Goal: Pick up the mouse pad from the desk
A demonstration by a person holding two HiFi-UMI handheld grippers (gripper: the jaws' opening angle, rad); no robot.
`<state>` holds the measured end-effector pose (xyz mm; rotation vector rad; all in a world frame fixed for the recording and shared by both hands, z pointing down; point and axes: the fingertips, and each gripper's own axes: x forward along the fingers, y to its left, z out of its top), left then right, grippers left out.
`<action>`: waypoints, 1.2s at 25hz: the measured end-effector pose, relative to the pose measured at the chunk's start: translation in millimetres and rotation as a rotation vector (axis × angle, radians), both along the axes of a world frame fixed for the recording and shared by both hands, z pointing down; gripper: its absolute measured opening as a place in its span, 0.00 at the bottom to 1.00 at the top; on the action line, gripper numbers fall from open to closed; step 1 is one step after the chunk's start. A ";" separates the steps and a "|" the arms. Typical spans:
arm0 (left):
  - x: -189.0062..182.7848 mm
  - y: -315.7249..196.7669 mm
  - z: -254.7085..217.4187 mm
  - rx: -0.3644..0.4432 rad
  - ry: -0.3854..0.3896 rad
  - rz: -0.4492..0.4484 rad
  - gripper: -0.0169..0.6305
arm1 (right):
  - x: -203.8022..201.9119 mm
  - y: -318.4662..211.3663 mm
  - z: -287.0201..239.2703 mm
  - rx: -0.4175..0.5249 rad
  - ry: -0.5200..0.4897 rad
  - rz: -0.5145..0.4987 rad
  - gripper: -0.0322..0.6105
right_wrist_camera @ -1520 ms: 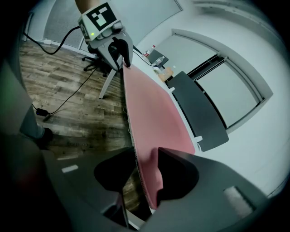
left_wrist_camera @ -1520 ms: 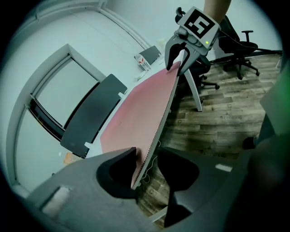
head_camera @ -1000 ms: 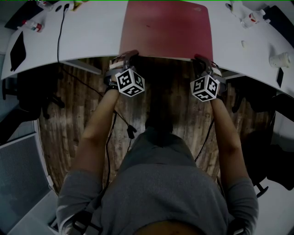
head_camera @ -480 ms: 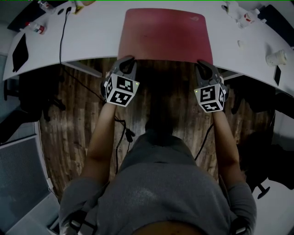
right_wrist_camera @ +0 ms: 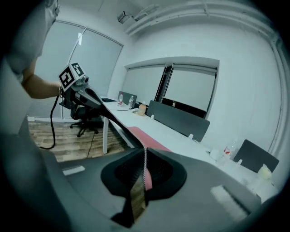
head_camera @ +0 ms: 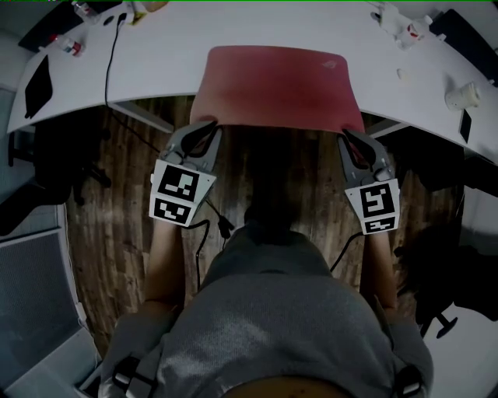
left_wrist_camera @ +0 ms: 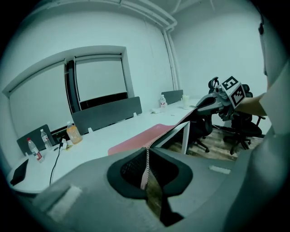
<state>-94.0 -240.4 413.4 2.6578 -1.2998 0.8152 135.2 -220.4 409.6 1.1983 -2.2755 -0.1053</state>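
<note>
A large red mouse pad [head_camera: 276,85] hangs over the near edge of the white desk [head_camera: 156,66], its near side lifted. My left gripper [head_camera: 204,129] is shut on its near left corner and my right gripper [head_camera: 350,137] is shut on its near right corner. In the left gripper view the pad's thin edge [left_wrist_camera: 146,165] runs between the closed jaws of the left gripper [left_wrist_camera: 146,174], and the pad [left_wrist_camera: 136,140] stretches across to the right gripper [left_wrist_camera: 213,97]. The right gripper view shows the same grip: the right gripper [right_wrist_camera: 144,174] pinches the pad [right_wrist_camera: 146,138], with the left gripper [right_wrist_camera: 84,93] at the far corner.
A black cable [head_camera: 105,62] trails off the desk's left part, next to a dark phone [head_camera: 36,82]. Small bottles [head_camera: 66,45] stand far left; a white cup [head_camera: 461,95] and small items [head_camera: 397,23] sit at the right. Office chairs [head_camera: 436,264] flank me on the wooden floor.
Both grippers have risen and drawn back toward me with the pad's near corners, rolling so their marker cubes face up. The pad's near edge has lifted off the desk.
</note>
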 end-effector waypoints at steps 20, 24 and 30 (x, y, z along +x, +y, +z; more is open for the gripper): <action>-11.0 80.4 -98.2 0.050 0.106 0.088 0.05 | -9.1 84.9 -109.2 0.044 -0.181 -0.090 0.08; -11.9 80.8 -85.9 0.026 0.096 0.089 0.05 | -6.9 83.5 -100.2 0.017 -0.181 -0.079 0.08; -12.2 86.5 -63.5 -0.050 0.074 0.118 0.05 | -6.1 90.0 -74.9 -0.071 -0.142 -0.130 0.08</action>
